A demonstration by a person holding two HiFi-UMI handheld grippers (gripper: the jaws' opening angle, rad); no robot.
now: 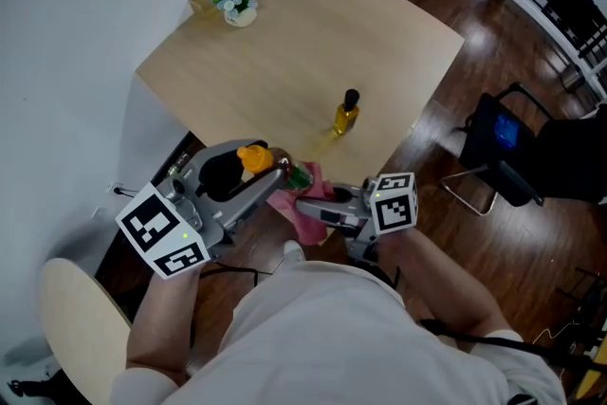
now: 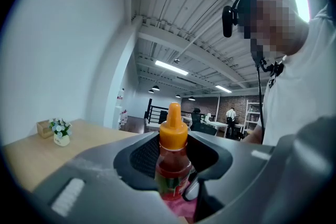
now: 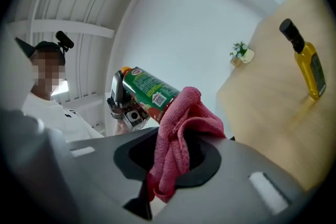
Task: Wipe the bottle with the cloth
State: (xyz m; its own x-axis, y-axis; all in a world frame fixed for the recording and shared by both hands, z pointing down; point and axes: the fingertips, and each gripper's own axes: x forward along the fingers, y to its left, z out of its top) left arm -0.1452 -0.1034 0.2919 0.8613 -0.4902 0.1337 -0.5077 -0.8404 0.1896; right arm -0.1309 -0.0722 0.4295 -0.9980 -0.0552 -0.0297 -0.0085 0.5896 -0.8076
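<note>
While your left gripper clamps the bottle and your right gripper pinches the cloth, wipe slowly all round.

Bottle: clear plastic, red contents, orange conical nozzle cap, green printed label round the body. It is clamped at the lower body between the jaws of the left gripper and held in the air over the near edge of the table, tilted, with the cap pointing left and away.

Cloth: pink-red terry, bunched and folded, with one end hanging loose. It is pinched in the jaws of the right gripper. Its bunched upper part touches the bottle's labelled side at the right.
</note>
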